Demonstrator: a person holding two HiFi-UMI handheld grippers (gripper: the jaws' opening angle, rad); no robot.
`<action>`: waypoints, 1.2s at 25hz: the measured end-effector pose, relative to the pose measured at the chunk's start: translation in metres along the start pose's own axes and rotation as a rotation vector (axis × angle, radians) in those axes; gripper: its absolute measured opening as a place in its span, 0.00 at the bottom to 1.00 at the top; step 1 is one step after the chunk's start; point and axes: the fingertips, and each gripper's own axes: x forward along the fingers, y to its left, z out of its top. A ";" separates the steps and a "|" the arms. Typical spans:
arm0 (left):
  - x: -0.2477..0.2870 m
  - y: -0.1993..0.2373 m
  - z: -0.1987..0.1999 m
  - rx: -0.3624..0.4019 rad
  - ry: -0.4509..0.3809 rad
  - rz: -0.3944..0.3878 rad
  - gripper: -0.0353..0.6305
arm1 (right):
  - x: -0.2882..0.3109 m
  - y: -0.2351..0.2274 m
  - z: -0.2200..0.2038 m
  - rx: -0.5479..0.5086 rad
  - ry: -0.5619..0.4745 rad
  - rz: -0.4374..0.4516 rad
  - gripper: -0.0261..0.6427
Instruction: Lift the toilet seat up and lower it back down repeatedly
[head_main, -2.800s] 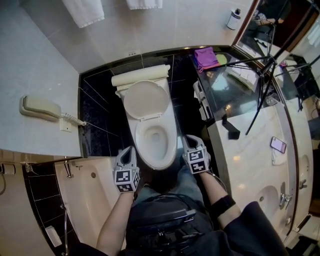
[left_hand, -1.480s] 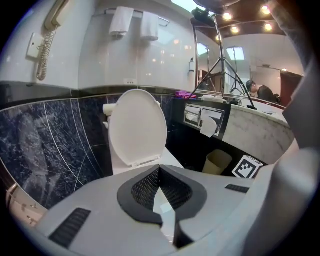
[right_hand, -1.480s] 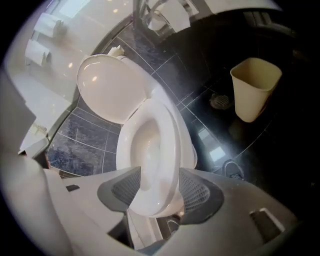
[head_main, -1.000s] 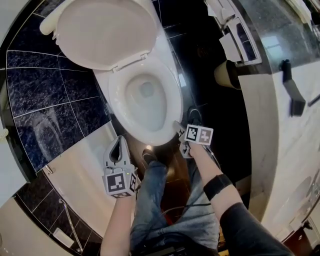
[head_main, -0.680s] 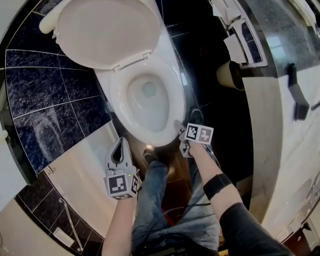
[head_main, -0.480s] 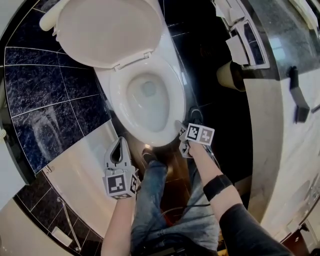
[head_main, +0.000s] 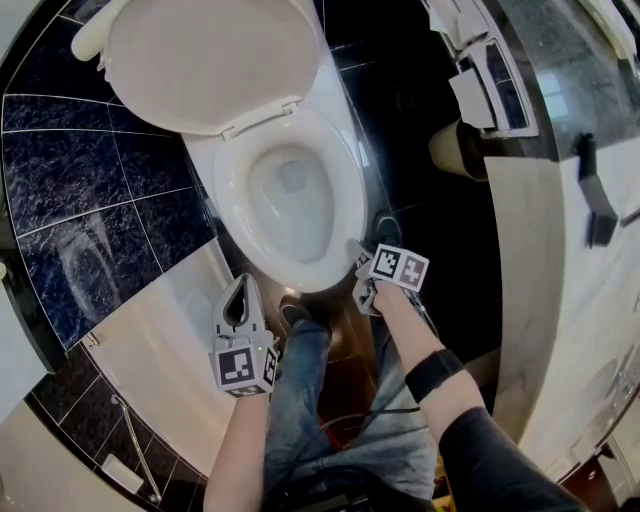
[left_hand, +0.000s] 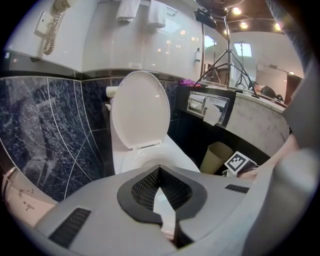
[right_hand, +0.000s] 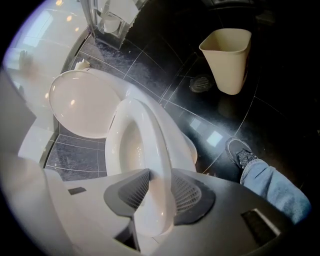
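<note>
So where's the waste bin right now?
Head view, upper right: the waste bin stands on the dark floor between the toilet and the vanity counter.

The toilet seat (head_main: 350, 205) is a glossy white oval ring, and it's down, lying over the bowl (head_main: 290, 190). Its hinge end sits at the back beneath the raised lid (head_main: 210, 60). Its front rim runs straight between the jaws of the right gripper (right_hand: 160, 176), which have just been closing, one pad against each side of it. The front edge may be a shade off the porcelain, hard to call from here.
</note>
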 end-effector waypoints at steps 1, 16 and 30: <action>0.001 -0.003 0.003 -0.011 0.003 -0.001 0.05 | -0.001 0.000 0.000 0.006 0.000 0.001 0.26; -0.034 -0.021 -0.021 0.000 0.100 -0.034 0.05 | -0.063 0.057 0.009 0.025 0.077 0.028 0.22; -0.029 -0.055 -0.049 -0.181 0.241 -0.052 0.05 | -0.134 0.165 0.055 0.001 0.073 0.113 0.21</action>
